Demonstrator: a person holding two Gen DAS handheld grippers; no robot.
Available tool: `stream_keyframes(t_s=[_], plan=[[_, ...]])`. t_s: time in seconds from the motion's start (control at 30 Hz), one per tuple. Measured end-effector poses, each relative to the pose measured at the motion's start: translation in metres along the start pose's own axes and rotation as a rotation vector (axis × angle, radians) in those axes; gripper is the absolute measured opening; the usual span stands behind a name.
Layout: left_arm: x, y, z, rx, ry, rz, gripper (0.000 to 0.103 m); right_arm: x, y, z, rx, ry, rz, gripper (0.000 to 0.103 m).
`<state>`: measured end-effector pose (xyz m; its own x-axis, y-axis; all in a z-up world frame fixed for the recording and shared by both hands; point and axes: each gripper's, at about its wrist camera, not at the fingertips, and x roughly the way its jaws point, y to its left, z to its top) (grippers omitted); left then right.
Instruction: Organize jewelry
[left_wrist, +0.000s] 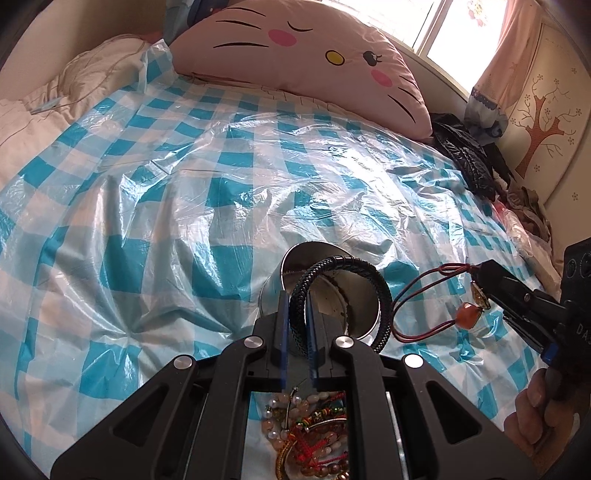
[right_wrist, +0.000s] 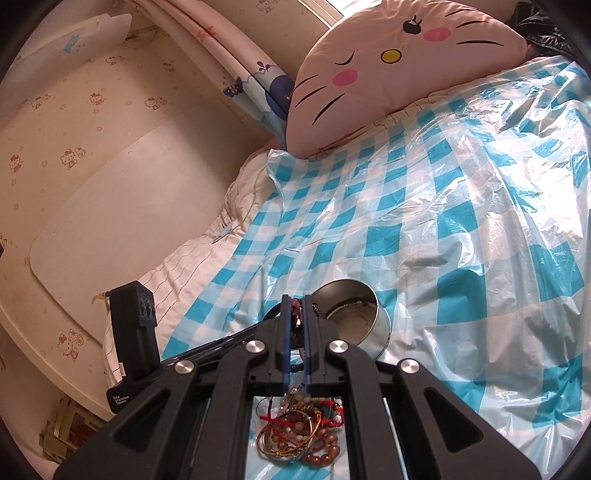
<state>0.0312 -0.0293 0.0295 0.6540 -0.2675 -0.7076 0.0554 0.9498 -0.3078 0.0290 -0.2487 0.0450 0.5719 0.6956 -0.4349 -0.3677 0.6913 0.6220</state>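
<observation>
My left gripper (left_wrist: 296, 295) is shut on a black braided bracelet (left_wrist: 382, 291), held up over a round metal tin (left_wrist: 328, 258) that lies on the checked plastic sheet. My right gripper (left_wrist: 480, 273) is shut on a red cord bracelet (left_wrist: 417, 295) with an orange bead (left_wrist: 468, 311), to the right of the tin. In the right wrist view my right gripper (right_wrist: 295, 301) pinches the red cord between its blue pads, and the tin (right_wrist: 369, 314) sits just beyond, tilted open. A heap of bead and cord jewelry (left_wrist: 314, 432) (right_wrist: 299, 432) lies beneath both grippers.
A blue-and-white checked plastic sheet (left_wrist: 184, 206) covers the bed. A pink cat-face pillow (left_wrist: 295, 48) lies at the far end. Dark clothing (left_wrist: 469, 162) is piled at the right edge. A hand (left_wrist: 532, 417) grips the right tool. The left tool's body (right_wrist: 135, 321) shows at the left.
</observation>
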Motion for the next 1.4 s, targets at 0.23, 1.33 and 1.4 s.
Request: stream_keyframes(t_s=[0.23, 1.33, 1.4], plan=[[0.028, -0.009, 0.014, 0.024, 0.032, 0.019, 0.008, 0.043, -0.013, 0.007, 0.024, 0.03, -0.035, 0.006], [-0.013, -0.001, -0.073, 0.044, 0.192, 0.073, 0.044, 0.023, -0.009, -0.058, -0.063, 0.169, -0.242, 0.061], [-0.011, -0.004, -0.073, 0.052, 0.192, 0.072, 0.044, 0.027, -0.005, -0.063, -0.084, 0.201, -0.239, 0.061]])
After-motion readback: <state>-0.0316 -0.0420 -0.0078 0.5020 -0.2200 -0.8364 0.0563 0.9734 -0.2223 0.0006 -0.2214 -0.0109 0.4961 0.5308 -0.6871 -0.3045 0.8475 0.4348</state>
